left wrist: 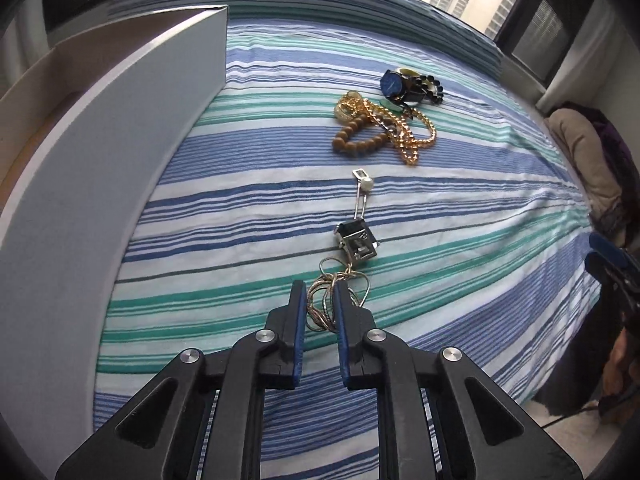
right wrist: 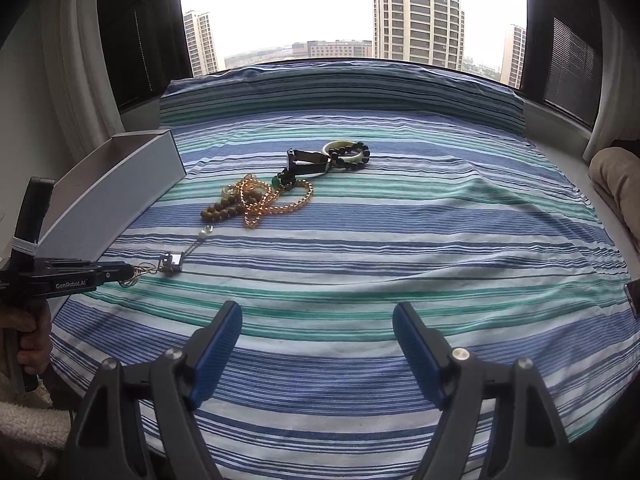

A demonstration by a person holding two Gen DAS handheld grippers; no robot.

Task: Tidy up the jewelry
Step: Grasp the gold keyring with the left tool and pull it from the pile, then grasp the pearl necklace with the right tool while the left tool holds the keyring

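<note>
My left gripper [left wrist: 320,292] has its jaws narrowly apart around the bunched thin chain [left wrist: 334,296] of a necklace lying on the striped bedspread; whether it grips is unclear. A square pendant [left wrist: 357,241] lies just beyond, then a pearl pin [left wrist: 363,184]. The same gripper [right wrist: 120,271] shows in the right wrist view beside the pendant [right wrist: 171,262]. A pile farther off holds a gold chain [left wrist: 408,132], brown beads [left wrist: 356,140] and a blue-faced watch [left wrist: 394,82]. My right gripper [right wrist: 318,316] is open and empty above the bed.
A grey open box [left wrist: 120,152] stands along the bed's left side, also in the right wrist view [right wrist: 116,188]. A jade bangle with dark beads [right wrist: 348,151] lies at the far pile. A beige cushion [left wrist: 584,152] sits at right. Windows are behind the bed.
</note>
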